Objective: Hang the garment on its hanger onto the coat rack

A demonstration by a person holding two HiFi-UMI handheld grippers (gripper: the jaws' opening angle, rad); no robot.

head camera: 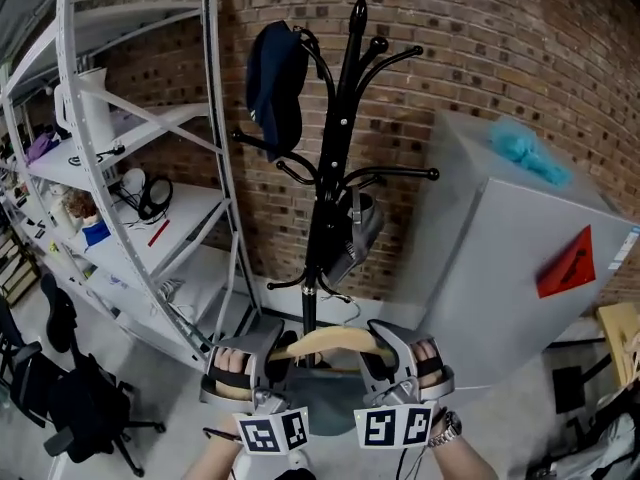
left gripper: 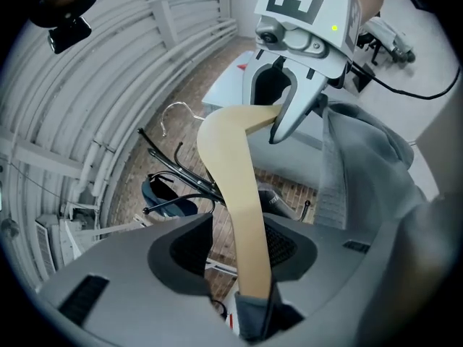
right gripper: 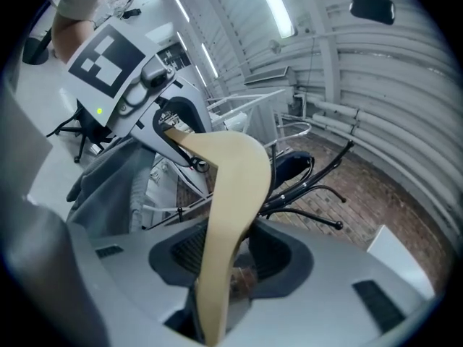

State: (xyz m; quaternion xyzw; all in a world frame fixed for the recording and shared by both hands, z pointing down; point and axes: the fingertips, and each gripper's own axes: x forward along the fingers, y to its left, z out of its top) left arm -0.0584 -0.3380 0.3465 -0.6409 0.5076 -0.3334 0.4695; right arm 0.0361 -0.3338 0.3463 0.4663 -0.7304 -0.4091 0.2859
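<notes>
A pale wooden hanger (head camera: 325, 343) with a grey garment (head camera: 322, 408) draped from it is held level in the air, just in front of the black coat rack (head camera: 335, 168). My left gripper (head camera: 258, 346) is shut on the hanger's left arm and my right gripper (head camera: 395, 346) on its right arm. In the left gripper view the hanger (left gripper: 235, 194) runs out of my jaws toward the right gripper (left gripper: 289, 114), its wire hook (left gripper: 173, 110) free beside the rack's arms. In the right gripper view the hanger (right gripper: 231, 194) lies against one pad, the grey garment (right gripper: 108, 179) hanging at left.
A dark blue garment (head camera: 275, 78) and a grey bag (head camera: 355, 233) hang on the rack; its right-hand pegs (head camera: 400, 173) are bare. White metal shelving (head camera: 150, 168) stands left, a grey cabinet (head camera: 500, 268) right, black office chairs (head camera: 70, 388) at bottom left, a brick wall behind.
</notes>
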